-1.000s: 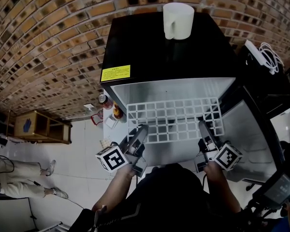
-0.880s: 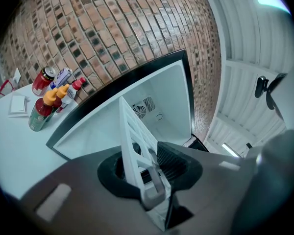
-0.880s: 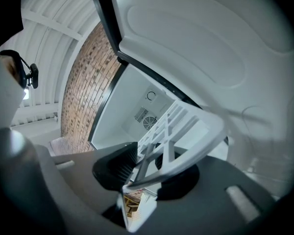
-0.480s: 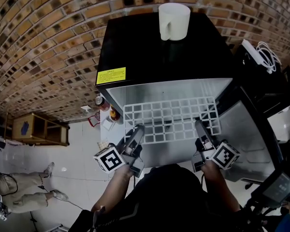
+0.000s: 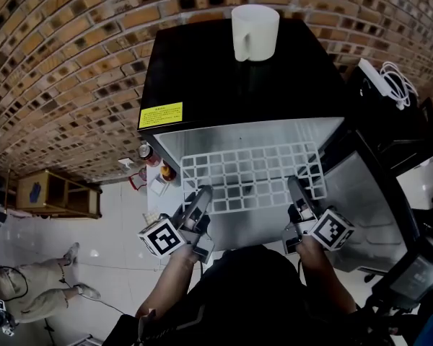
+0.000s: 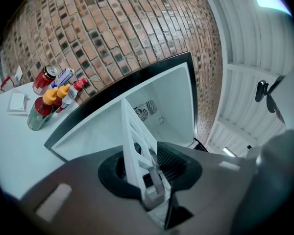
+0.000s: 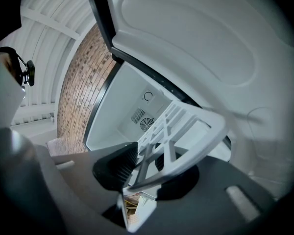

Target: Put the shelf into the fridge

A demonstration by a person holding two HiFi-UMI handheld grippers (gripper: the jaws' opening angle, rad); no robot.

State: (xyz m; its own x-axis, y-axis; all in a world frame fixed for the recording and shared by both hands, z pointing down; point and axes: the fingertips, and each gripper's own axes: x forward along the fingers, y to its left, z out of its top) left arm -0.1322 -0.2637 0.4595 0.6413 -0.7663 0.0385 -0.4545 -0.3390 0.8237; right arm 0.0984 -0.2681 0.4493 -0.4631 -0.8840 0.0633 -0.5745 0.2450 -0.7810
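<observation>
Now, at the fridge (image 5: 202, 63) mouth | left gripper (image 5: 201, 193) and right gripper (image 5: 294, 187) each clamp shelf (image 5: 254, 170) near edge | shelf lies flat, straight ahead, inward.

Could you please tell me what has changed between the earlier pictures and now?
Only a bystander's legs moved toward the picture's lower left corner. The left gripper and right gripper stay clamped on the shelf, held level at the open fridge.
</observation>
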